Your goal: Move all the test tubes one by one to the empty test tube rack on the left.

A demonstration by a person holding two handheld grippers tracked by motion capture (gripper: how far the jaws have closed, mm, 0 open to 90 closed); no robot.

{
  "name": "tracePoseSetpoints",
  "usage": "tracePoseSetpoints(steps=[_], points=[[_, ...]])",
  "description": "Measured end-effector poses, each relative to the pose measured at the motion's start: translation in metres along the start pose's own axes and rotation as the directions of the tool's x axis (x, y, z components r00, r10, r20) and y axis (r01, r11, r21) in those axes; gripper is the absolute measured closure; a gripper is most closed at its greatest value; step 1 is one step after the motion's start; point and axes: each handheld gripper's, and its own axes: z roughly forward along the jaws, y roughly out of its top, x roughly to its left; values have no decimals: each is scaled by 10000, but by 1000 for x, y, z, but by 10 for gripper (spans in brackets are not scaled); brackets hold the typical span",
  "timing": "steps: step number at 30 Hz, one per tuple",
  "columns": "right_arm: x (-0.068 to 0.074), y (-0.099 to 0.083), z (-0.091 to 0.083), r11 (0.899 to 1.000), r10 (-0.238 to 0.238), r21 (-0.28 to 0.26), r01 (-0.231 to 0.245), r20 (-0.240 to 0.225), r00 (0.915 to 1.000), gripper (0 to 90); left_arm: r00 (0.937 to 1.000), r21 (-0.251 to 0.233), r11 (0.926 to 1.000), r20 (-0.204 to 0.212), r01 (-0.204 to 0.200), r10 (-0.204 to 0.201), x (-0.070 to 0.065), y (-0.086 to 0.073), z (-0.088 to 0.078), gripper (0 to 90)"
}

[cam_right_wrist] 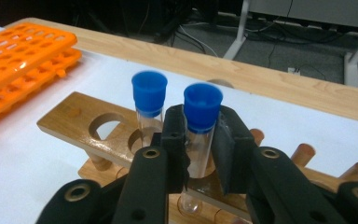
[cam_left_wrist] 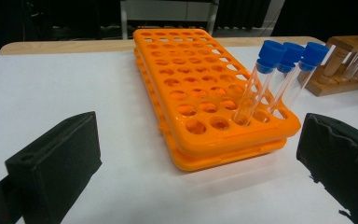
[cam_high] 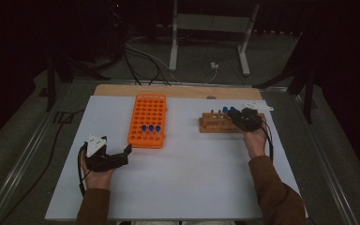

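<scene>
An orange tube rack [cam_high: 147,120] [cam_left_wrist: 205,98] lies left of centre on the white board, with three blue-capped clear tubes [cam_high: 150,128] [cam_left_wrist: 279,74] standing in its near rows. A wooden rack [cam_high: 218,123] [cam_right_wrist: 102,130] stands to the right and holds two blue-capped tubes [cam_high: 228,110]. My right gripper [cam_high: 243,118] [cam_right_wrist: 199,144] is shut on one of those tubes [cam_right_wrist: 201,121], the pads squeezing the glass just under its cap while it stands in the wooden rack. The other tube [cam_right_wrist: 149,105] is just left of it. My left gripper [cam_high: 122,154] [cam_left_wrist: 200,163] rests open on the board, pointing at the orange rack.
The white board [cam_high: 178,178] lies on a wooden table whose far edge [cam_high: 178,90] shows beyond it. Cables and a metal stand [cam_high: 208,28] are on the floor behind. Bare board lies between the two racks and toward the person.
</scene>
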Motion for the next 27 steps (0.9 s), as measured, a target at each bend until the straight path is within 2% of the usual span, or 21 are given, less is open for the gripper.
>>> tracePoseSetpoints(steps=[6, 16, 21, 27], points=[[2, -1, 2, 10000, -48, -24, 48, 131, 9999, 755, 10000, 92, 10000, 56, -3, 2, -1, -1, 2, 6], [4, -5, 2, 9997, 221, -140, -219, 144, 9997, 761, 10000, 136, 9999, 31, 3, -3, -2, -1, 4, 6], [5, -4, 0, 10000, 61, -74, -60, 172, 9998, 765, 10000, 150, 9999, 43, -14, 13, -2, -1, 4, 6], [3, 4, -15, 9978, 186, -637, -176, 150, 9997, 766, 10000, 164, 9999, 89, -40, 39, -2, -1, 6, 6]])
